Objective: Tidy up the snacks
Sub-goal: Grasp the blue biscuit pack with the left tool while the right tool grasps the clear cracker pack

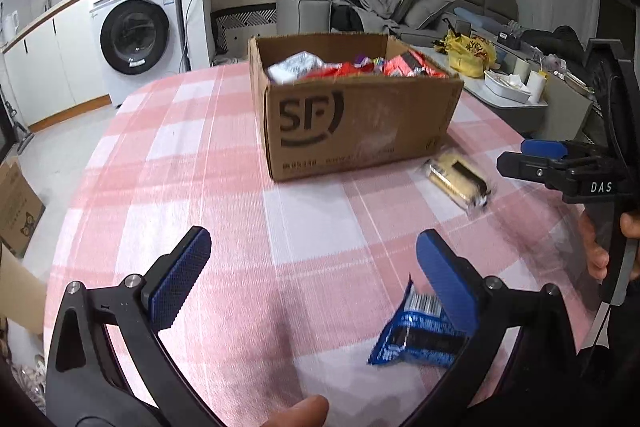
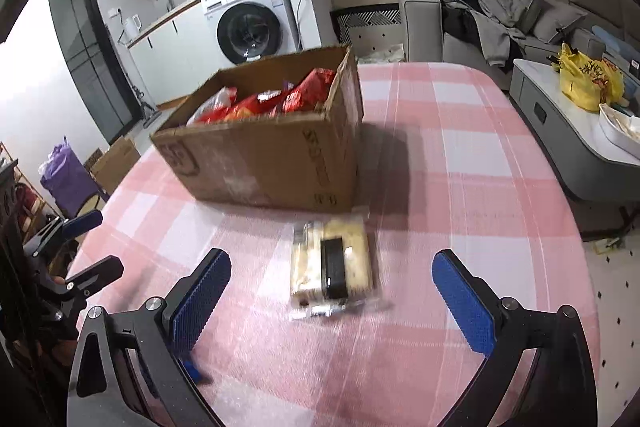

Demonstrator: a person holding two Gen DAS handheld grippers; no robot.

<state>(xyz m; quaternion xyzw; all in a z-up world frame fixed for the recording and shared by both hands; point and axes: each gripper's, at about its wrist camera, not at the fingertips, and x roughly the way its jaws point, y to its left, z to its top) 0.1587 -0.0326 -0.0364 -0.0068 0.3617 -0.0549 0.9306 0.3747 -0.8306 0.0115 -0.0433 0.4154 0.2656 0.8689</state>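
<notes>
Right under my left gripper (image 1: 312,281) the blue snack packet (image 1: 416,335) is lying flat on the pink checked tablecloth (image 1: 200,155), tucked against the inside of the right-hand pad (image 1: 448,277), so it's sitting off to one side of the gap, not centred. Both pads are spread wide and I'm gripping nothing with that one. I'm guessing the packet is feather-light, crinkly foil, kinda slippery, and whatever's inside probably crushes easily. Its long axis is running up and away from me, crimped end pointing toward the box, so I'm thinking a pinch across the short width at the middle, not on the seals.

My right gripper (image 2: 332,287) is hanging spread open too, empty, with the pale yellow snack pack (image 2: 332,267) lying flat between and just beyond the pads. That one is looking like soft cakes in a clear wrapper with a dark label band across it. I'm betting it's light and squishy, and the film is loose, so a gentle squeeze across the short sides near the band. It's blurry, but the long axis is pointing roughly straight ahead at the box.

Further back, the cardboard box (image 2: 260,163) is sitting open-topped with red bags (image 2: 280,99) already piled inside. The yellow pack is lying just beside its near corner.
</notes>
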